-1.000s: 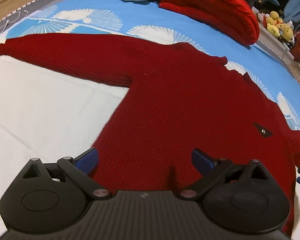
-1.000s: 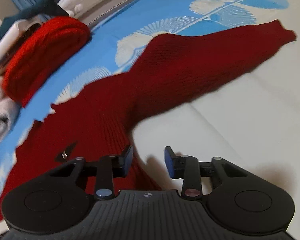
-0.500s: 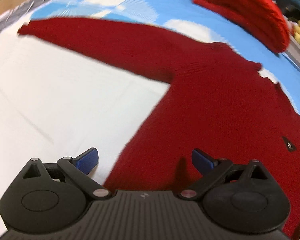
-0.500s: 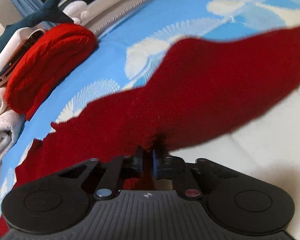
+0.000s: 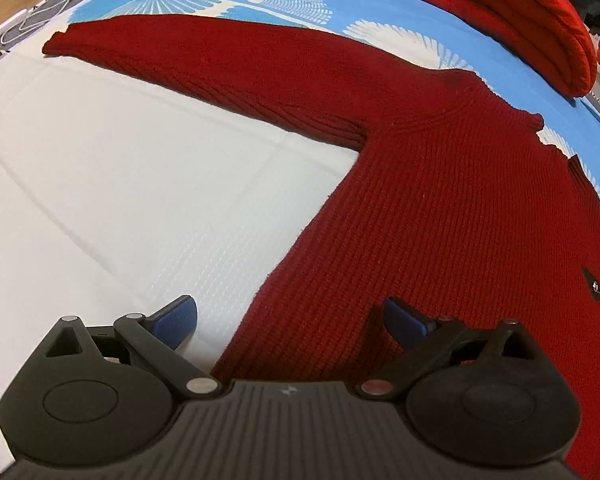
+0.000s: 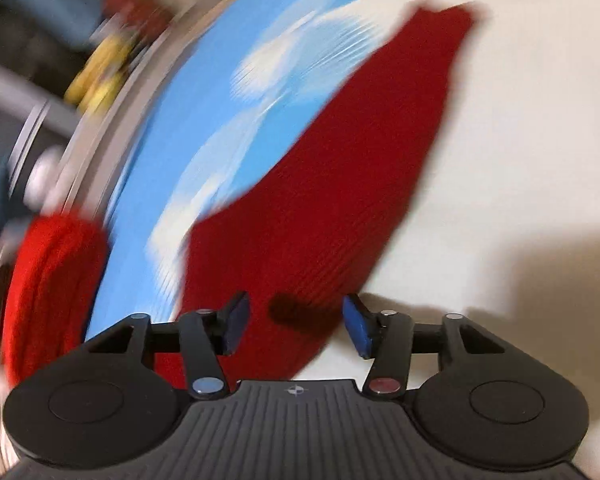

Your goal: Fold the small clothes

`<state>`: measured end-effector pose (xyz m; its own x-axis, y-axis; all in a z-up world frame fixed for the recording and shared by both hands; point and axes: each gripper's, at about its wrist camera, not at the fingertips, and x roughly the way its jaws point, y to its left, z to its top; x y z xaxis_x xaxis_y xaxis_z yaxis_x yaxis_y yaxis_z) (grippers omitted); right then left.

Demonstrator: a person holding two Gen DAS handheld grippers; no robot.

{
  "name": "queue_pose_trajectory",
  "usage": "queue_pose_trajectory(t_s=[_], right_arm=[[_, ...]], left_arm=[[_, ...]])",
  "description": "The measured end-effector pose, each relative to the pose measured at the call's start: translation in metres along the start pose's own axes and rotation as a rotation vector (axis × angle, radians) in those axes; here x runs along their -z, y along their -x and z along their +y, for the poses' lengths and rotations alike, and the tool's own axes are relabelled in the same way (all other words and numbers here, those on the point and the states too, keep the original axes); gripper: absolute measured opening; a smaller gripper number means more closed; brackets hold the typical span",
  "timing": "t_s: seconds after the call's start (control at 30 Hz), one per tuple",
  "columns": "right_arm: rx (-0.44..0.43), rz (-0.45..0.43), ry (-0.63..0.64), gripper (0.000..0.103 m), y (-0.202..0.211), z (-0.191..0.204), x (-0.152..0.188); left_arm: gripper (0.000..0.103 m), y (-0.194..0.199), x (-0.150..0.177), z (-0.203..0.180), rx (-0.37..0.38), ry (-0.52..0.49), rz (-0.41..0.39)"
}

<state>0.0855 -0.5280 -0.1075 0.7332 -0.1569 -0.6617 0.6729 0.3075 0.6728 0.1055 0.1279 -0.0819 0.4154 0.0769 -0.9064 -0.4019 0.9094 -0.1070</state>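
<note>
The dark red ribbed knit sweater (image 5: 440,200) lies spread flat on the bed, soft and floppy, best pinched at its side hem beside both grippers' wide-open, empty jaws.

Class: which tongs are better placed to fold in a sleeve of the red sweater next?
Probably the right tongs: open, straddling a sleeve. The left tongs sit by the red sweater body's side edge.

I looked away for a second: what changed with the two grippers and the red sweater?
The right gripper, shut on the red sweater half a second ago, has opened and let go; its blurred view shows it swinging. The left gripper stayed open over the sweater's side edge. The sweater still lies flat.
</note>
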Motion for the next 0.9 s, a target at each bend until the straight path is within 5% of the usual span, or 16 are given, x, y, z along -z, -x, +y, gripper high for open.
queue_pose_trajectory(t_s=[0.23, 0.27, 0.3, 0.47, 0.7, 0.8, 0.9], right_arm=[[-0.074, -0.110, -0.209, 0.051, -0.008, -0.049, -0.051], [-0.043, -0.150, -0.166, 0.038, -0.009, -0.044, -0.054], [-0.001, -0.173, -0.109, 0.013, -0.011, -0.037, -0.053], [0.253, -0.323, -0.158, 0.012, 0.019, -0.016, -0.053], [0.218, -0.220, -0.177, 0.028, 0.006, -0.048, -0.058], [0.279, -0.209, -0.242, 0.061, 0.027, -0.052, -0.064], [0.277, -0.110, -0.227, 0.061, 0.046, -0.045, -0.060]], left_arm=[[0.101, -0.007, 0.000, -0.007, -0.029, 0.002, -0.006], [0.101, -0.008, 0.001, -0.009, -0.036, -0.001, -0.005], [0.101, -0.009, 0.001, -0.011, -0.042, -0.006, -0.006], [0.101, -0.009, 0.003, -0.020, -0.038, -0.001, -0.015], [0.101, -0.003, 0.007, -0.025, -0.014, -0.017, -0.032], [0.101, 0.002, 0.003, -0.017, -0.011, 0.018, -0.045], [0.102, 0.010, -0.004, -0.010, 0.023, 0.069, -0.057]])
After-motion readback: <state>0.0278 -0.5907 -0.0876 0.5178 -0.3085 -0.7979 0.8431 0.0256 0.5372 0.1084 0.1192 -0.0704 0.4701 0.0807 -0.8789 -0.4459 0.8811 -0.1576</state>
